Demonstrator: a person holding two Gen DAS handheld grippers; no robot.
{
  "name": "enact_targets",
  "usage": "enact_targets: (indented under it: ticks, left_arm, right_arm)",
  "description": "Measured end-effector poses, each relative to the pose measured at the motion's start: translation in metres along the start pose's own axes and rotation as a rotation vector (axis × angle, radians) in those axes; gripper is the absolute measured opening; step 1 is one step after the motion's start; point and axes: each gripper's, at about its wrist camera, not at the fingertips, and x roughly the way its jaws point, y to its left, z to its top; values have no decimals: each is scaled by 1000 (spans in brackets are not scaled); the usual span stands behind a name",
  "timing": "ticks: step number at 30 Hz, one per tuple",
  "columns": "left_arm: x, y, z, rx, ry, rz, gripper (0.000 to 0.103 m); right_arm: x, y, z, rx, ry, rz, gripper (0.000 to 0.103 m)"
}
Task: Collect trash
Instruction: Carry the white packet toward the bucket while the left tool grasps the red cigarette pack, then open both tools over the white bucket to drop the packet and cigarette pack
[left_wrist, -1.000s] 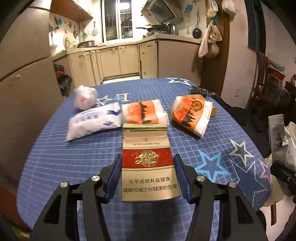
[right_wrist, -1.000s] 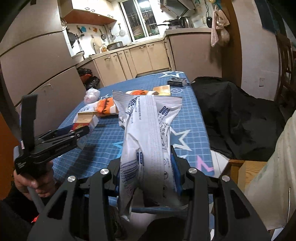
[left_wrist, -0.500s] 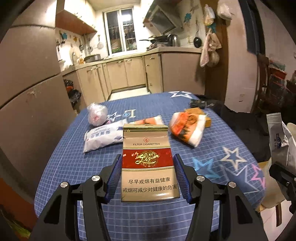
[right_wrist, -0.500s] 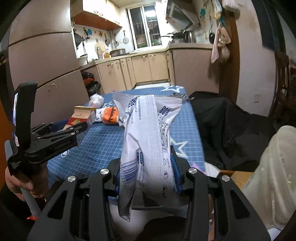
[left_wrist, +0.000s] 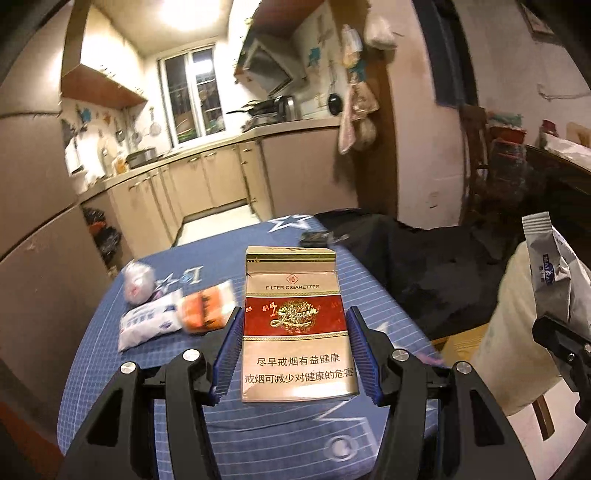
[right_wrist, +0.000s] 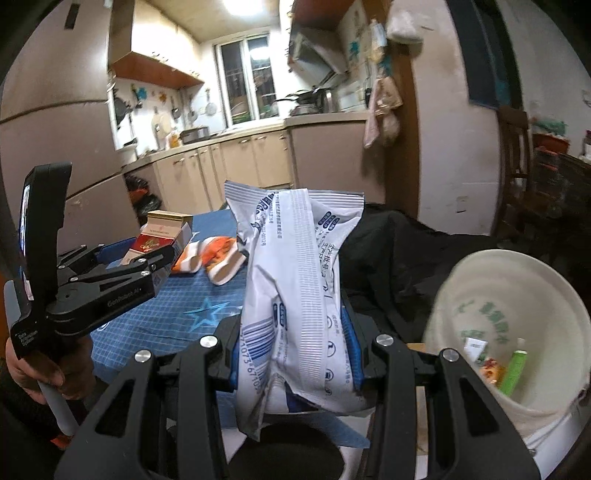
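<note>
My left gripper (left_wrist: 293, 352) is shut on a gold and red cigarette pack (left_wrist: 297, 328), held upright above the blue star-patterned table (left_wrist: 369, 280). That pack (right_wrist: 160, 240) and the left gripper (right_wrist: 159, 260) also show at the left of the right wrist view. My right gripper (right_wrist: 293, 350) is shut on a white and blue plastic wrapper (right_wrist: 291, 280), which stands up between the pads. The same wrapper (left_wrist: 554, 280) appears at the right edge of the left wrist view. A white bin (right_wrist: 554, 280) with several scraps inside sits low at the right.
On the table lie a white and blue packet (left_wrist: 147, 321), orange wrappers (left_wrist: 203, 308), a crumpled plastic ball (left_wrist: 138, 282) and a small dark object (left_wrist: 314, 238). A black cloth (left_wrist: 436, 273) covers a seat beside the table. Kitchen cabinets (left_wrist: 221, 181) stand behind. A hand (right_wrist: 33, 373) grips the left handle.
Both grippers have lifted and drawn back from the table with their loads. The table items look smaller and lower. The white bin has come into the right wrist view.
</note>
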Motion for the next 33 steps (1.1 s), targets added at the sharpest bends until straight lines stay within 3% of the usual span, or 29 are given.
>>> enact_targets:
  ticks: [23,33]
  left_arm:
    - [-2,-163,42,186,-69,-274,57]
    - [10,-246,57,303,-50,-544,57]
  right_arm:
    - [-70,-100,2,112,-112,-262,40]
    - [-97,-161,4,161,-133,-437,40]
